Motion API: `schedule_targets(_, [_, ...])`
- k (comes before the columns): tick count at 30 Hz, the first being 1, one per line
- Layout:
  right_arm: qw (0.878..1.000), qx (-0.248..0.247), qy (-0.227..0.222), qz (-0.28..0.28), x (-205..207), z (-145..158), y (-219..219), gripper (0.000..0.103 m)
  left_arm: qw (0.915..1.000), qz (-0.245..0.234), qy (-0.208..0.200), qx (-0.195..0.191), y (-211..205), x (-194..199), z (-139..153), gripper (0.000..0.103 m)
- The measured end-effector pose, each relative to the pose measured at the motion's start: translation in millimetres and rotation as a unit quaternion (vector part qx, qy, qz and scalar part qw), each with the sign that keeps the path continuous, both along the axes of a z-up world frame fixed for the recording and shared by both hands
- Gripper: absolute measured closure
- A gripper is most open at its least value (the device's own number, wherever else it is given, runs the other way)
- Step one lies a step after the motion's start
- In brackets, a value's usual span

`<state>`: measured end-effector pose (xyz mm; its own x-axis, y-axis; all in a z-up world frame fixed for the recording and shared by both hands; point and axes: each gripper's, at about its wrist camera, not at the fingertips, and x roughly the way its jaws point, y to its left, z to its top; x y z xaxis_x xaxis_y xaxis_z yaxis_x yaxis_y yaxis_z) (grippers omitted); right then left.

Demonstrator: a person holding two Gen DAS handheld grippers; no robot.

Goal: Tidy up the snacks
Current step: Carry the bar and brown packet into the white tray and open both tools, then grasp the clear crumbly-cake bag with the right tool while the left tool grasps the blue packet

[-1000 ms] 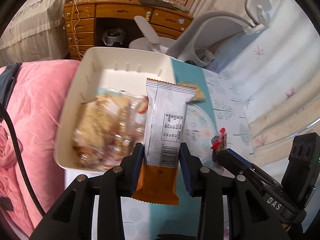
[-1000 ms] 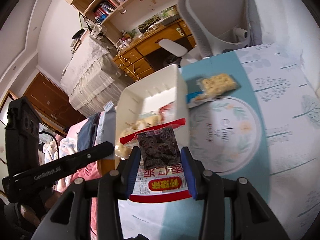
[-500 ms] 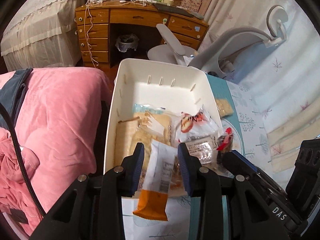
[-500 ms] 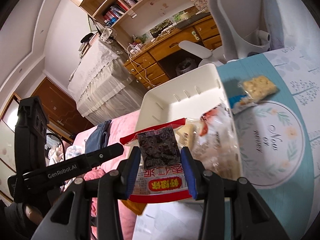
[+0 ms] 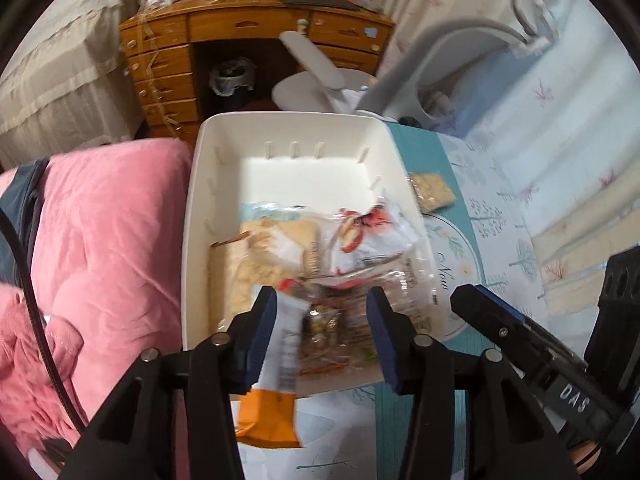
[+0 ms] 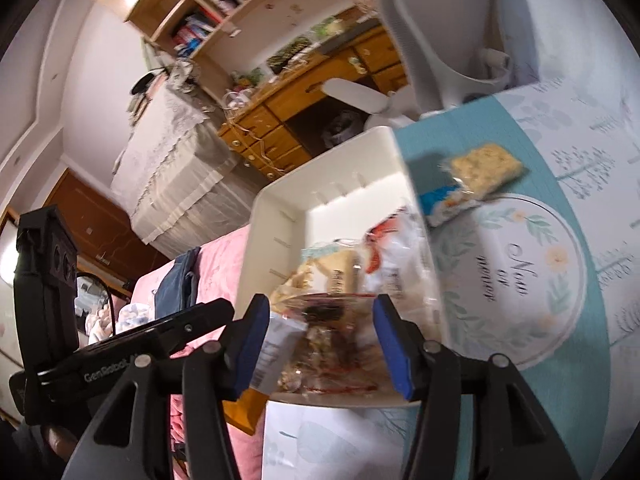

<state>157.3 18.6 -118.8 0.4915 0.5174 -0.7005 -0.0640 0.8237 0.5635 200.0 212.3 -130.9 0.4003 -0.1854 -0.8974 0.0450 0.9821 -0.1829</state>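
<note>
- Snacks lie piled in a white bin (image 5: 192, 216) that sits straight ahead of both sets of jaws, at the edge of the worktop (image 5: 500, 200) with its blue-and-white cloth.
- Left gripper (image 5: 322, 338) has its jaws wide apart and holds nothing.
- A white and orange wrapper (image 5: 276, 392) is just inside the left gripper's left jaw, close against its pad; its orange end hangs over the near rim of the bin. It looks blurry.
- Right gripper (image 6: 320, 344) also has its jaws wide apart — nothing is clamped.
- A clear packet with a dark snack (image 6: 324, 320) lies in the bin between the right gripper's jaws, on top of the other bags.
- A red and white bag (image 5: 372, 232) rests in the bin further ahead, toward the right wall.
- One more snack, a pale crispy bar (image 6: 484, 168) in a clear wrap, lies on the cloth outside the bin, ahead and to the right of the right gripper's jaws.
- A pink blanket (image 5: 108, 240) is to the left of the bin.
</note>
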Motion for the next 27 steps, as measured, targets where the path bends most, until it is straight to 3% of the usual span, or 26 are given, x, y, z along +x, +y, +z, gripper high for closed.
schedule_targets(10, [0.994,0.026,0.088,-0.065,36,-7,-86,0.049,0.9926,-0.101,-0.033,0.059,-79,42,25,0.039])
schedule_targets(16, [0.981,0.078,0.149,-0.102,68,-18,-129,0.049,0.9763,-0.186,-0.057,0.094,-124,67,24,0.037])
schedule_targets(20, [0.969,0.108,0.184,-0.123,90,-33,-152,0.048,0.9640,-0.238,-0.042,0.111,-148,88,8,0.037])
schedule_targets(22, [0.965,0.113,0.198,-0.130,99,-41,-158,0.037,0.9577,-0.260,-0.035,0.120,-156,96,-2,0.037])
schedule_targets(27, [0.958,0.131,0.218,-0.131,126,-70,-165,0.037,0.9466,-0.291,-0.012,0.138,-170,120,-23,0.037])
